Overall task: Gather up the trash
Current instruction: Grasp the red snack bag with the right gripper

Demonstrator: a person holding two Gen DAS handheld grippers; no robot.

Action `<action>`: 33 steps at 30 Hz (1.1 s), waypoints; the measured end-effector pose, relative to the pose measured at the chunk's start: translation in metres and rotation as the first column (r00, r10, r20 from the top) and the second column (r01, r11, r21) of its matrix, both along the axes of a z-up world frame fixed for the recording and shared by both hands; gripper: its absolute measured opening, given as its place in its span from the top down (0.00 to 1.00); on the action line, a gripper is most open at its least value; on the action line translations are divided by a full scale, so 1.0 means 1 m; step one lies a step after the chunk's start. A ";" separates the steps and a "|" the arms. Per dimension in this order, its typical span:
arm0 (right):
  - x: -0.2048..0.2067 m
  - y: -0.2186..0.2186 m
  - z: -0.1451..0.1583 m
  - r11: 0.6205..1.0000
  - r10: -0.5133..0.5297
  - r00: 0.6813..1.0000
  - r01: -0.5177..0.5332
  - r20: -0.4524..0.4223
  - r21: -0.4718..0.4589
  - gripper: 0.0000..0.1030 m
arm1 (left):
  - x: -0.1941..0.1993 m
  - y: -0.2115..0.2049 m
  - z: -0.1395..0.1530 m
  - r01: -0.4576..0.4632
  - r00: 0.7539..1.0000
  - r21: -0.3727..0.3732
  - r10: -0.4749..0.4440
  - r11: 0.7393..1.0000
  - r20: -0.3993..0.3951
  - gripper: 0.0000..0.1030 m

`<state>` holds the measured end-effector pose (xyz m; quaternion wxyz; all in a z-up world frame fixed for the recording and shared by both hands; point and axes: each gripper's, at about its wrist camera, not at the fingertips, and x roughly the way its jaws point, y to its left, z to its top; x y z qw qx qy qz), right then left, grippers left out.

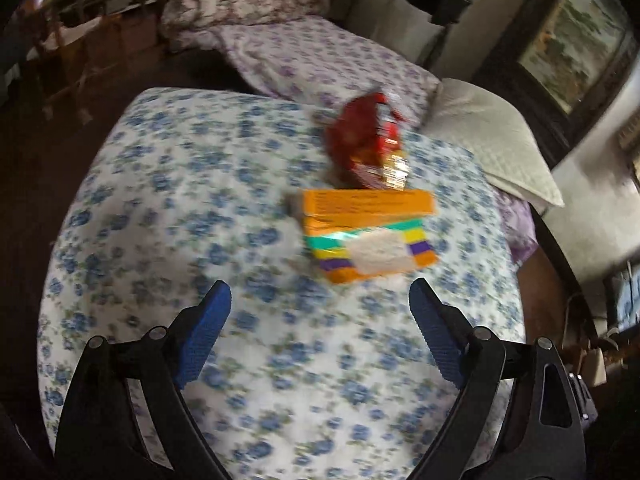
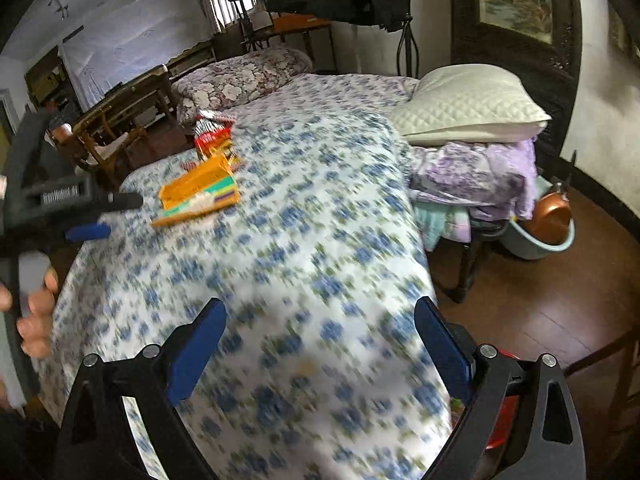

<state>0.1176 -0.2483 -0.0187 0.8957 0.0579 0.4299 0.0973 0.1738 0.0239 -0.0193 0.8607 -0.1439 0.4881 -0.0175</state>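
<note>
An orange box [image 1: 370,232] with green, yellow and purple stripes lies on the blue-flowered bedspread [image 1: 200,208]. A crumpled red snack wrapper [image 1: 366,144] lies just behind it. My left gripper [image 1: 320,296] is open and empty, a little short of the box. In the right wrist view the box [image 2: 198,194] and wrapper [image 2: 212,136] lie far left on the bedspread [image 2: 320,220]. My right gripper [image 2: 320,312] is open and empty above the bed's near part. The left gripper [image 2: 88,216] shows at that view's left edge.
A white quilted pillow [image 2: 468,104] and a floral pillow [image 2: 240,76] lie at the bed's far end. Folded purple bedding [image 2: 472,176] hangs off the right side. A blue basin with a copper pot [image 2: 548,224] stands on the wooden floor. Wooden chairs [image 2: 116,128] stand left.
</note>
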 end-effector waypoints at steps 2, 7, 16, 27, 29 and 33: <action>0.014 0.005 0.005 1.000 0.013 1.000 -0.013 0.005 0.014 0.10 | 0.002 0.011 -0.003 -0.042 0.999 -0.002 0.042 0.999 -0.004 0.15; 0.068 0.034 0.018 0.998 0.054 0.999 -0.054 -0.003 0.022 0.10 | 0.007 0.023 -0.010 -0.092 0.995 0.040 0.093 0.995 -0.028 0.15; 0.148 0.114 0.020 0.984 0.169 0.986 -0.168 0.013 -0.057 0.07 | 0.031 0.037 -0.017 -0.173 0.984 0.065 0.175 0.983 -0.024 0.12; 0.205 0.176 -0.014 0.966 0.197 0.976 -0.210 -0.098 -0.151 0.23 | 0.037 0.058 -0.027 -0.206 0.977 0.074 0.210 0.976 -0.048 0.11; 0.205 0.179 -0.018 0.958 0.214 0.970 -0.232 -0.120 -0.170 0.56 | 0.037 0.060 -0.028 -0.211 0.975 0.078 0.215 0.974 -0.053 0.11; 0.191 0.161 -0.006 0.972 0.191 0.978 -0.200 -0.079 -0.123 0.78 | 0.035 0.057 -0.025 -0.201 0.978 0.076 0.205 0.977 -0.049 0.11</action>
